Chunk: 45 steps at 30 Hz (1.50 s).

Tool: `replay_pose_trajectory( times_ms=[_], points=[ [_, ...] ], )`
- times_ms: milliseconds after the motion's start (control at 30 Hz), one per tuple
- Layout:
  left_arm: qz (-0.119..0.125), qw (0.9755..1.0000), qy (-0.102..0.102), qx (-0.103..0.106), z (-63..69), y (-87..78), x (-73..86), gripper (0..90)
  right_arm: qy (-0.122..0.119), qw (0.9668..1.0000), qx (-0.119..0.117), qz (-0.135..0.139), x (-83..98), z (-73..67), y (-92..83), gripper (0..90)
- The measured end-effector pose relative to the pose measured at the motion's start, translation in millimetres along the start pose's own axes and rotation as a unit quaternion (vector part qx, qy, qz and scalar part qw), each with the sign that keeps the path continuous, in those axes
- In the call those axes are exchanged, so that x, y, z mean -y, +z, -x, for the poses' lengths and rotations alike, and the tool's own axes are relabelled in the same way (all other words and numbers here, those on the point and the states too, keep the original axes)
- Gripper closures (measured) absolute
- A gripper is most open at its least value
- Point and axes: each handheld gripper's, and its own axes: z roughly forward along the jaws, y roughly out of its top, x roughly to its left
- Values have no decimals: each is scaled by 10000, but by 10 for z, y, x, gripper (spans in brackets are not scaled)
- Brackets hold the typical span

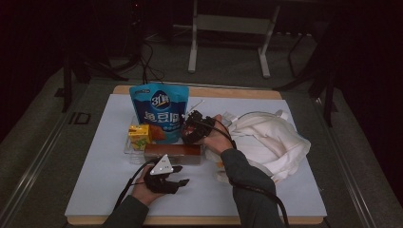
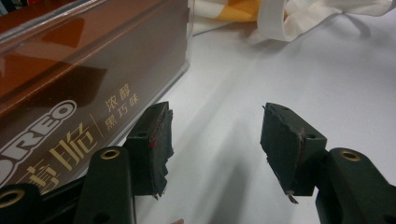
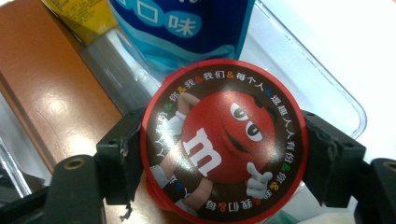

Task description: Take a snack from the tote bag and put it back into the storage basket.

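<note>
A round red M&M's tub (image 3: 224, 154) sits between my right gripper's (image 3: 224, 156) jaws, which are shut on its two sides. In the high view my right gripper (image 1: 192, 129) hovers just right of the standing blue snack pouch (image 1: 159, 111), over the brown Oreo box (image 1: 172, 153). Near the front of the table my left gripper (image 1: 180, 175) stands open with nothing between its jaws. In the left gripper view it (image 2: 215, 144) points along the white table, with the Oreo box (image 2: 70, 79) close on its left.
A yellow carton (image 1: 140, 135) and the pouch stand in a clear plastic tray (image 3: 345, 107). A crumpled white cloth bag (image 1: 271, 137) lies to the right of the person's right hand. The white mat (image 1: 95, 190) covers the tabletop.
</note>
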Motion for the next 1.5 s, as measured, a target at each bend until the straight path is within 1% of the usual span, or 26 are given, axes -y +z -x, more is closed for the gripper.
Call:
replay_pose_trajectory(
  times_ms=[167, 200, 233, 267, 400, 500, 567, 867, 900, 1067, 1133, 1500],
  points=[
    [1, 10000, -2, 1, 0, 0, 0, 432, -134, 9999, 6, -40, 9, -5, 8, 250],
    [1, 10000, -12, 7, 1, 1, 0, 433, -98, 9999, -20, 37, 9, -3, -11, 233],
    [-1, 10000, -6, 5, 2, 1, 0, 432, -70, 9999, 27, 76, 5, 9, -33, 251],
    [-13, 10000, 3, 6, 0, -1, 0, 432, -28, 9999, -38, 138, 4, 24, -59, 253],
    [-12, 10000, 3, 3, 1, -1, -1, 432, -69, 9999, -8, 151, 4, 51, -131, 255],
    [-16, 10000, 4, -1, 1, 0, -1, 432, -51, 9998, -2, 190, 11, 65, -175, 263],
    [-9, 10000, 2, -1, 0, 1, 0, 432, -79, 9997, 9, 215, 19, 74, -198, 282],
    [-13, 10000, 4, -11, -1, 0, -1, 432, -87, 9996, 31, 261, 38, 105, -294, 287],
    [-17, 10000, 6, -11, -1, -1, -1, 432, -98, 9996, 40, 274, 41, 110, -320, 311],
    [-11, 10000, -9, -4, -1, 0, 0, 432, -115, 9994, 44, 313, 39, 112, -389, 322],
    [-11, 10000, -8, -8, -1, 0, 0, 432, -122, 9993, 46, 341, 38, 106, -423, 350],
    [-9, 10000, -25, -10, -1, -1, 0, 431, -195, 9990, 65, 395, 63, 113, -558, 357]
  ],
)
